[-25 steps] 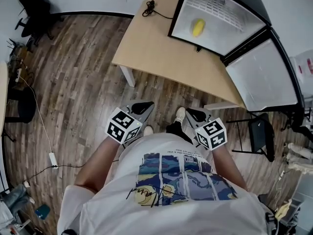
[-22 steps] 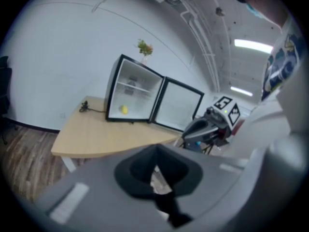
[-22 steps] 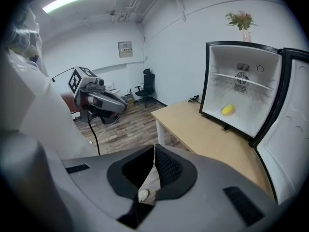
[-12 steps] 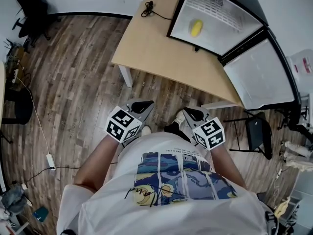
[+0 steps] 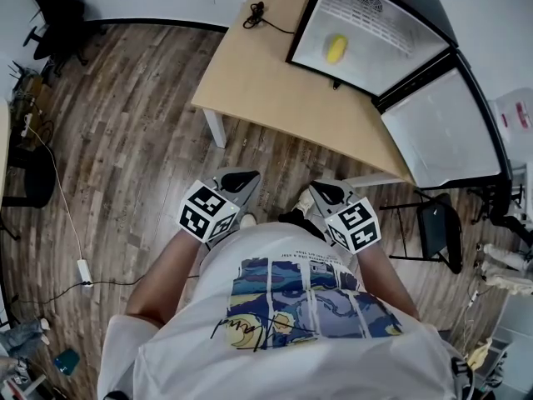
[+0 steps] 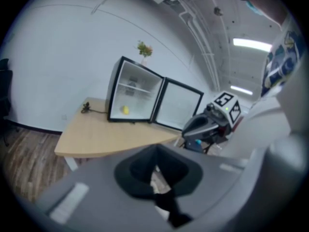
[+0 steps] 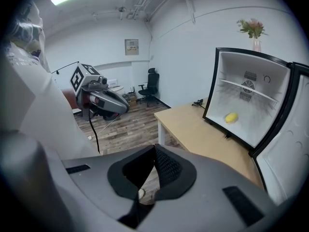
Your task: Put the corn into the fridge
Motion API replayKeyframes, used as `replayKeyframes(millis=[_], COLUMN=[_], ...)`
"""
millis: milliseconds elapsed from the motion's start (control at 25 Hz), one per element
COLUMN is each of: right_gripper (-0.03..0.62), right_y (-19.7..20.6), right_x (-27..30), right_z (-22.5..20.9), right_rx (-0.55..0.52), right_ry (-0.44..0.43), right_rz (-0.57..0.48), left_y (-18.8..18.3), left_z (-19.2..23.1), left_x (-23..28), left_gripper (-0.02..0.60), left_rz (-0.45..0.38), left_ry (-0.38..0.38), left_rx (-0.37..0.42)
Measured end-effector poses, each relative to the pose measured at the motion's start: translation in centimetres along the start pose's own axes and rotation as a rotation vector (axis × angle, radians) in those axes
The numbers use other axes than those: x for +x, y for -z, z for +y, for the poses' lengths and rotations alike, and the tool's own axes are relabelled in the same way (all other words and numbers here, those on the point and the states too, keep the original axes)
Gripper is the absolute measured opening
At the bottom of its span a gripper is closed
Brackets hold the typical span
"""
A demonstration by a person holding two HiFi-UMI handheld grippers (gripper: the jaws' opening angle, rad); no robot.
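The yellow corn (image 5: 336, 48) lies on the floor of the open mini fridge (image 5: 391, 57), which stands on the wooden table (image 5: 266, 82); its door (image 5: 441, 127) swings out to the right. Both grippers hang close to the person's body above the wood floor, short of the table's near edge. My left gripper (image 5: 240, 180) is shut and holds nothing. My right gripper (image 5: 325, 194) is also shut and holds nothing. In the left gripper view the closed tips (image 6: 155, 166) point toward the corn (image 6: 125, 109). In the right gripper view the corn (image 7: 231, 117) lies well beyond the closed jaws (image 7: 154, 149).
A black cable (image 5: 256, 13) lies coiled on the table's far edge. A black folding chair (image 5: 437, 232) stands right of the table, below the fridge door. An office chair (image 5: 54, 15) sits far left. A power strip (image 5: 86, 269) and cord trail on the floor. A flower vase (image 7: 254, 30) tops the fridge.
My right gripper has edged slightly left and rolled a little. The left gripper and the corn have stayed where they were.
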State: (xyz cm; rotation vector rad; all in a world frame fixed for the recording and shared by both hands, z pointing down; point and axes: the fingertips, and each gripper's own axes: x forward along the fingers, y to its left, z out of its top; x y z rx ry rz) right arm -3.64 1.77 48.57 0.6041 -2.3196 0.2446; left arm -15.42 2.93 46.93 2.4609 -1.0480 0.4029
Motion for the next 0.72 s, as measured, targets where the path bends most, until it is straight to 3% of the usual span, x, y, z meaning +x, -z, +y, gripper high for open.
replayKeyframes(millis=[720], right_gripper=[0.011], right_y=[-0.6], right_x=[2.0], right_z=[-0.8], right_rx=[-0.015], right_ry=[-0.039], right_rz=[-0.008], left_y=[0.5], left_z=[1.5], left_x=[-0.7], left_gripper=[0.008], left_rz=[0.003], left_ry=[-0.064], left_rx=[-0.036])
